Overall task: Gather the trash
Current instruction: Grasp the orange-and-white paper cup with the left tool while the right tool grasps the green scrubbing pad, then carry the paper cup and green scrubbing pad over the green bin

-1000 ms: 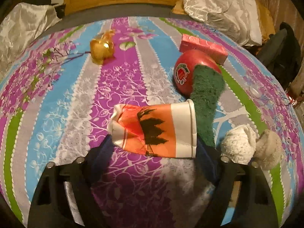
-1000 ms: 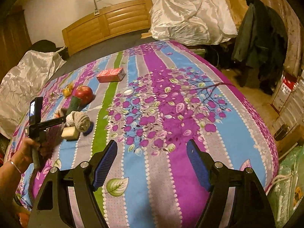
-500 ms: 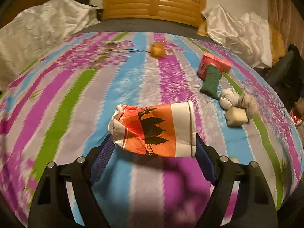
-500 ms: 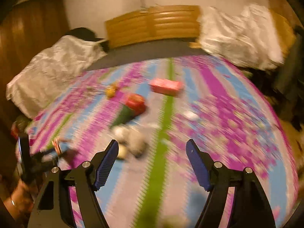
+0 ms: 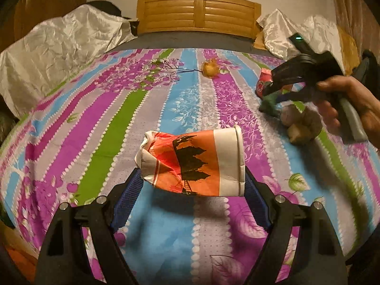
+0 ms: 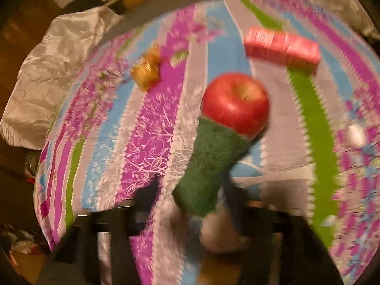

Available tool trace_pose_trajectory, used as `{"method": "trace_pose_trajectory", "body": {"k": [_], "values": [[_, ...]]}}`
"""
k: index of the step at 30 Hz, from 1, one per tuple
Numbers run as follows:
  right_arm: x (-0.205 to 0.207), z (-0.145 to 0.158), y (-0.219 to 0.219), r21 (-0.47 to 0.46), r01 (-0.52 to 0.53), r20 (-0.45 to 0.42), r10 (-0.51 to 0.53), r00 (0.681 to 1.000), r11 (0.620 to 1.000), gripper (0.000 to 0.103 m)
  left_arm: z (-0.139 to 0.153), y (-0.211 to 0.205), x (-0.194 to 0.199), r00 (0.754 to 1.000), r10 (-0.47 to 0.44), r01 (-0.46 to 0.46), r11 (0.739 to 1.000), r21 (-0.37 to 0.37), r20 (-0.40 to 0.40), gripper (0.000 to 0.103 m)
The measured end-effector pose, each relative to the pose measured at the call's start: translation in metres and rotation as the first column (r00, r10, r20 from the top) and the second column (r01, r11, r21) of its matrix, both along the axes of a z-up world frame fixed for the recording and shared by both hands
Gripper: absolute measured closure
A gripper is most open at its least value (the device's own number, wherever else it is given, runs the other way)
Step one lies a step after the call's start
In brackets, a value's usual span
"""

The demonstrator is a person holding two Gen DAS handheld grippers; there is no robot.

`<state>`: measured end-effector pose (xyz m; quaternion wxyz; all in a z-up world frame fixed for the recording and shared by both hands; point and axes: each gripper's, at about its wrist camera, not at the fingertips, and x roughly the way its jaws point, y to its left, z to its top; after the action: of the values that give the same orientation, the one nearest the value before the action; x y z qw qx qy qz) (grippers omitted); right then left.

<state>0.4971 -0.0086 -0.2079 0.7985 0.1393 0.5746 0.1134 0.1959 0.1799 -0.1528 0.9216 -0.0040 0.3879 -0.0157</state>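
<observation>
Bedspread (image 5: 166, 109) holds; right hand-held gripper (image 5: 280, 95) entered view.

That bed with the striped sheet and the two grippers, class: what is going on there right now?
A person is collecting trash from the bed. The left gripper holds a crumpled orange paper cup above the sheet. The right gripper, in the person's right hand, is over the green sock beside the red apple; blur hides its jaws. A pink box and a yellow wrapper lie farther back.
</observation>
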Motion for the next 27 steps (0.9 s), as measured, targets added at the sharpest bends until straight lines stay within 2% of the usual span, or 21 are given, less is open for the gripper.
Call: {"method": "trace_pose_trajectory", "body": {"k": [2, 3, 6, 8, 10, 13, 18, 21, 27], "values": [[-0.001, 0.002, 0.005, -0.026, -0.042, 0.032, 0.043, 0.999, 0.999, 0.093, 0.001, 0.000, 0.002, 1.000, -0.003, 0.003, 1.000, 0.009, 0.000, 0.025], [-0.007, 0.013, 0.004, 0.009, -0.066, 0.062, 0.065, 0.996, 0.998, 0.094, 0.002, 0.001, 0.003, 1.000, -0.002, 0.002, 1.000, 0.010, 0.002, 0.025], [-0.032, 0.057, -0.019, 0.201, -0.092, 0.158, 0.060, 0.986, 0.975, 0.094, 0.009, 0.003, 0.005, 1.000, 0.006, -0.006, 1.000, 0.005, 0.015, 0.025], [-0.070, 0.107, -0.052, 0.293, -0.111, 0.277, 0.026, 0.960, 0.950, 0.094, 0.016, 0.004, 0.005, 0.999, 0.012, -0.012, 1.000, 0.002, 0.037, 0.025], [-0.111, 0.143, -0.086, 0.284, -0.096, 0.366, -0.016, 0.931, 0.954, 0.094, 0.022, 0.003, 0.004, 0.998, 0.017, -0.017, 1.000, 0.001, 0.058, 0.025], [-0.169, 0.169, -0.135, 0.262, -0.018, 0.408, -0.093, 0.908, 0.965, 0.094, 0.031, -0.003, 0.000, 0.996, 0.019, -0.018, 1.000, -0.014, 0.085, 0.025], [-0.271, 0.160, -0.208, 0.188, 0.153, 0.354, -0.213, 0.911, 0.970, 0.094, 0.045, -0.036, -0.018, 0.993, -0.048, 0.049, 0.999, -0.012, 0.112, 0.025], [-0.323, 0.143, -0.236, 0.194, 0.214, 0.293, -0.265, 0.919, 0.957, 0.094, 0.052, -0.062, -0.030, 0.987, -0.105, 0.107, 0.994, -0.012, 0.120, 0.025], [-0.384, 0.115, -0.243, 0.150, 0.226, 0.273, -0.260, 0.926, 0.962, 0.094, 0.064, -0.111, -0.047, 0.971, -0.204, 0.210, 0.977, -0.044, 0.125, 0.025]]}}
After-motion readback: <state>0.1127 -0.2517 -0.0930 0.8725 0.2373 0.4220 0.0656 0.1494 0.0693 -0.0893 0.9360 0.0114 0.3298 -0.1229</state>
